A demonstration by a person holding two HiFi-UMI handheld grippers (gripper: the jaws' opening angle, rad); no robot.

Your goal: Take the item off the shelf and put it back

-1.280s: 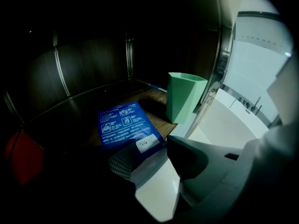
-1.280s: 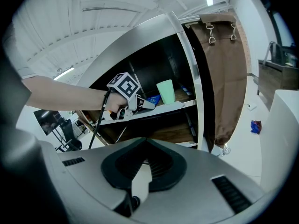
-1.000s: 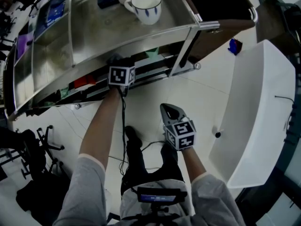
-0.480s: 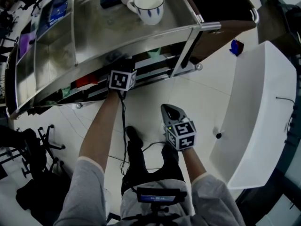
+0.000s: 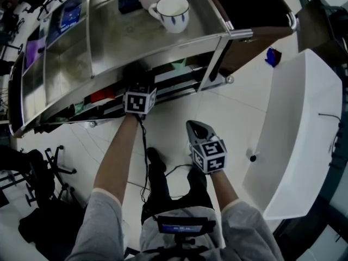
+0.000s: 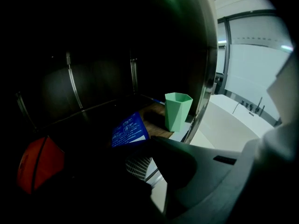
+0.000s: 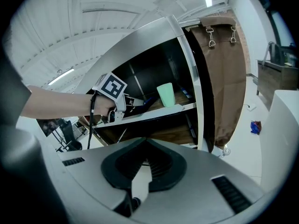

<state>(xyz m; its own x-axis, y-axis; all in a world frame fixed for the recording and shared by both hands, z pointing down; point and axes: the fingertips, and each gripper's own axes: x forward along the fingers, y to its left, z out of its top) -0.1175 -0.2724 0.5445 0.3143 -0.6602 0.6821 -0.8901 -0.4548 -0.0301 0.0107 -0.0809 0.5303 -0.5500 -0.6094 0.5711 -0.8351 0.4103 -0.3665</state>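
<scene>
- The left gripper (image 6: 140,143) reaches under the top of the stainless steel shelf unit (image 5: 125,37), into the dark lower level. Its marker cube (image 5: 140,101) sits just at the shelf's front edge.
- The left forearm (image 5: 117,145) is bare and stretched straight forward from a grey sleeve. The gripper is angled downward.
- The left gripper's 2 jaws are clenched on a blue flat packet with white print (image 6: 127,129), whose lower edge disappears between them. In the right gripper view the packet juts out of the jaws towards the shelf's right end.
- A pale green faceted plastic cup (image 6: 178,111) stands upright on the wooden shelf board beyond the packet, near the shelf's metal post and apart from the packet.
- A red-orange object (image 6: 37,164) lies at the left of that level; its shape is too dark to tell.
- The right gripper (image 7: 145,140) hangs over the white tiled floor (image 5: 163,129), well apart from the shelf. Its forearm is bent close to the body and it points towards the shelf.
- Its jaws are closed tip to tip with nothing between them.
- 1 white mug with blue marks (image 5: 173,12) stands on the shelf's top.
</scene>
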